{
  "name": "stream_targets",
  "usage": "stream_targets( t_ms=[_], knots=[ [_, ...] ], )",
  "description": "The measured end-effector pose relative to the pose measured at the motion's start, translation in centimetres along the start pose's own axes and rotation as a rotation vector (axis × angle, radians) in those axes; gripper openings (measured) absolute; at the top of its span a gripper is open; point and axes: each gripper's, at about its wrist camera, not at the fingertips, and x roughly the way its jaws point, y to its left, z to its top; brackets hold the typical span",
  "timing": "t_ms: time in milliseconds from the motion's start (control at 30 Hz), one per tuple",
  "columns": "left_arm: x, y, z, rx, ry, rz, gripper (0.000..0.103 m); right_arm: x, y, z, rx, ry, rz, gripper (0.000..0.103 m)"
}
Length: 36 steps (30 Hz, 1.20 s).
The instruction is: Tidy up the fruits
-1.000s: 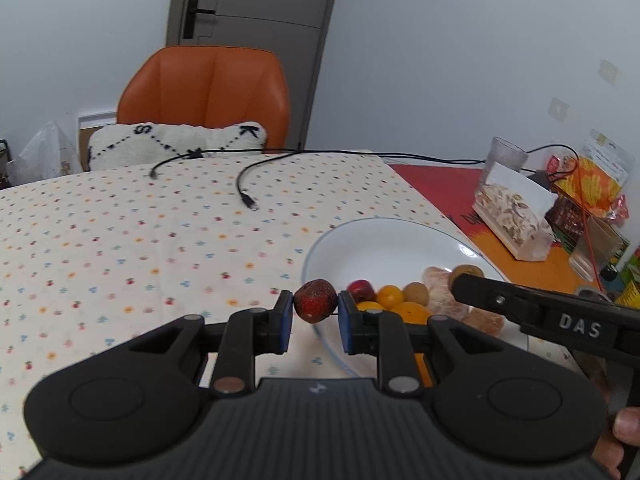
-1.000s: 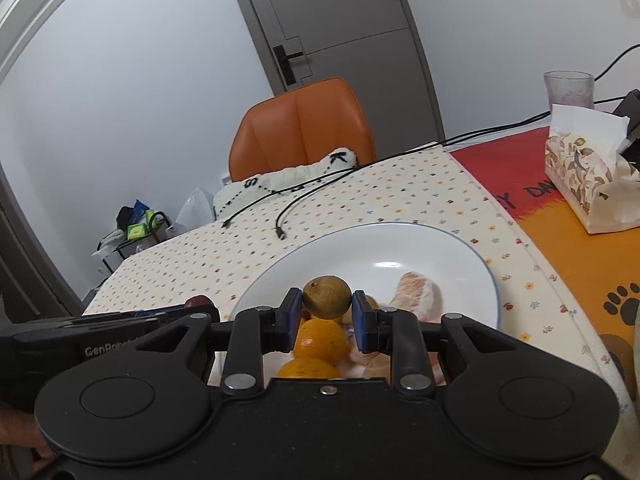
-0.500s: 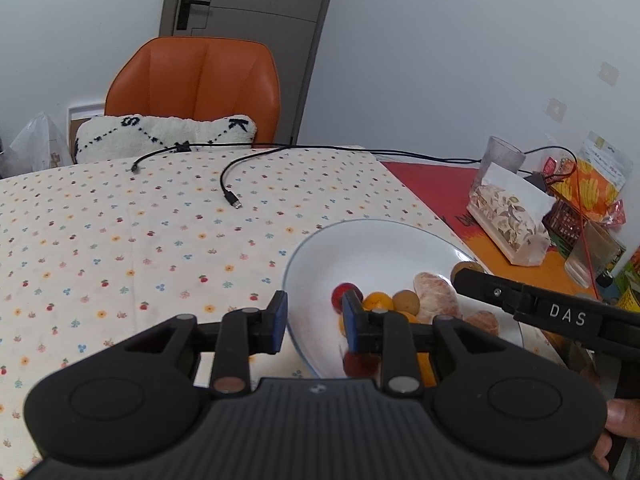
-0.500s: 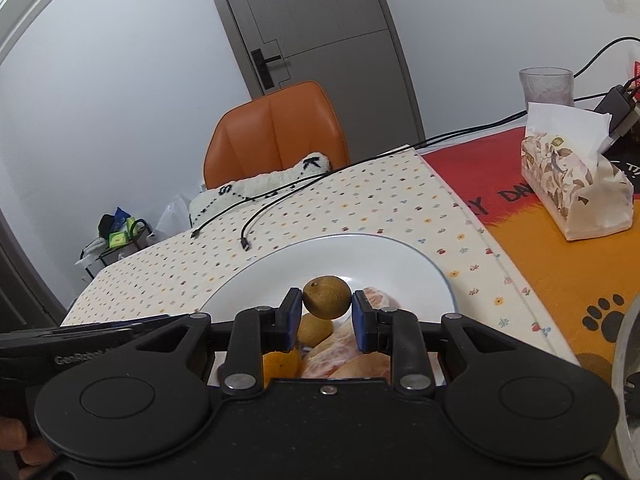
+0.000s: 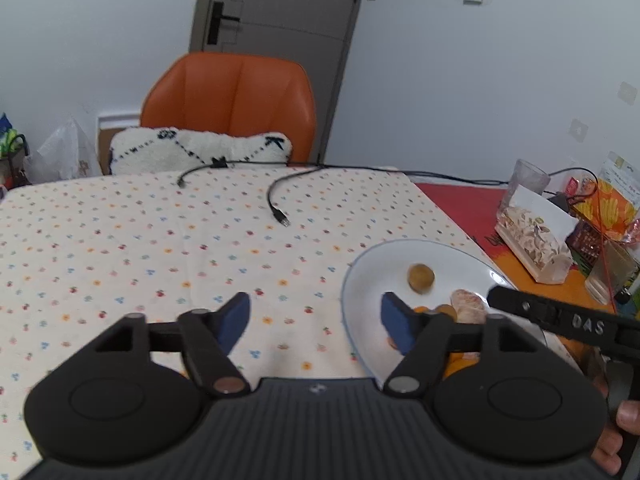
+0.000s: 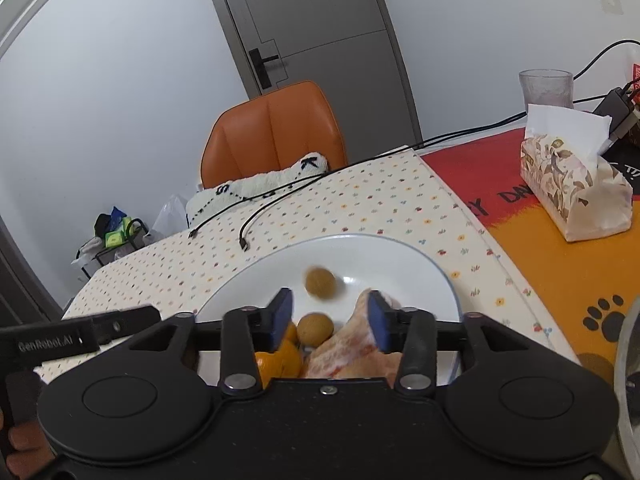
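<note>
Brown fruit (image 6: 320, 283) now beyond right hand-held gripper (image 6: 330, 320)

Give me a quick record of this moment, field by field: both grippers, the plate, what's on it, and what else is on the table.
left gripper: jaws open, empty
right gripper: jaws open, empty
plate: white, on the dotted tablecloth
brown fruit: blurred, alone near the plate's middle
other fruit: second brown fruit, orange pieces, peeled pink segments
nearby: tissue box, glass, cables

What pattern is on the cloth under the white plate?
The cloth is cream with small multicoloured flower and cherry prints, clearest in the left wrist view.
</note>
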Motion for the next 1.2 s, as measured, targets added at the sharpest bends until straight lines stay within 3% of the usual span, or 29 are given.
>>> stream_targets(
  t_ms=[233,467,933,1200],
  knots=[
    [-1.5,0.8,-0.1,-0.004,-0.015,0.034,0.087,-1.0,0.7,-0.6,-0.001,0.0,-0.002,0.061],
    [-3.5,1.0,-0.5,0.008,-0.028,0.046,0.089,-2.4,2.1,-0.9,-0.028,-0.008,0.016,0.072],
    [-6.9,2.1,-1.6,0.015,-0.027,0.079,0.094,-4.4,4.3,-1.8,-0.054,-0.007,0.054,0.085],
    [-8.8,3.2,-2.2,-0.018,-0.006,0.1,0.094,-5.7,5.8,-2.3,-0.06,-0.003,0.095,0.103]
  ],
)
